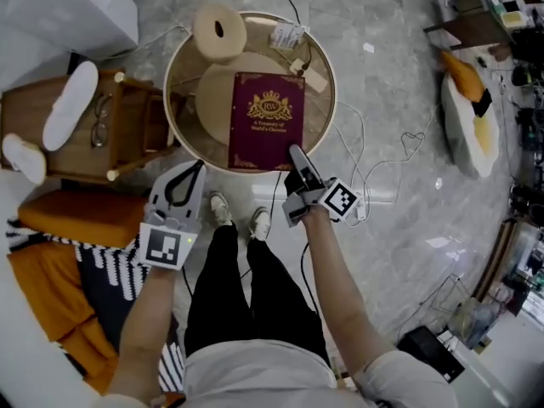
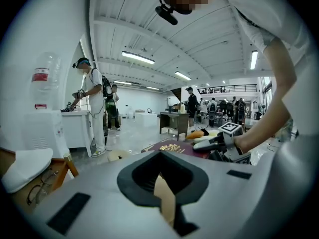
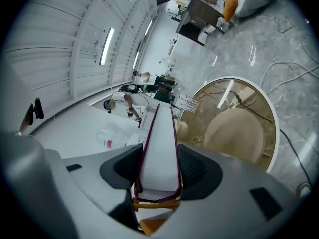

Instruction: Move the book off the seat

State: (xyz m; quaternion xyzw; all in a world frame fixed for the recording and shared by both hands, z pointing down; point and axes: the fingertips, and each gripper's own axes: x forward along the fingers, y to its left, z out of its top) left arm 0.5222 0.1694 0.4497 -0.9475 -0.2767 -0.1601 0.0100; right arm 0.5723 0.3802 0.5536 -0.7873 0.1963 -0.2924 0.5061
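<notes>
Book (image 1: 266,119), one only: a maroon hard cover with a gold crest and gold lettering, and white page edges. It lies flat over the round seat (image 1: 167,87). Its near right corner is clamped between the fingers of the right gripper (image 1: 298,156). I cannot tell whether it rests on the seat or hangs just above it.

There are two grippers. The left gripper (image 1: 197,171) is just beside the seat's near rim, left of the book, its fingers closed together on nothing. Nearest of all, the person's two shoes (image 1: 219,208) stand on a grey marble floor (image 1: 399,202) crossed by thin cables.

On the seat beyond the book sit one pale roll with a hole (image 1: 219,31) and one tagged cable end (image 1: 291,35). Left of the seat, a small wooden worktop (image 1: 34,117) carries one pair of glasses (image 1: 100,119) and one long white oval thing (image 1: 70,104). A second white one is at its near left corner. Nearer lies one orange cushion (image 1: 81,217). One white and yellow pillow (image 1: 467,113) lies well apart at the right.

Far off, the hall has a white ceiling with strip lights (image 2: 136,58), and several people stand among desks.
</notes>
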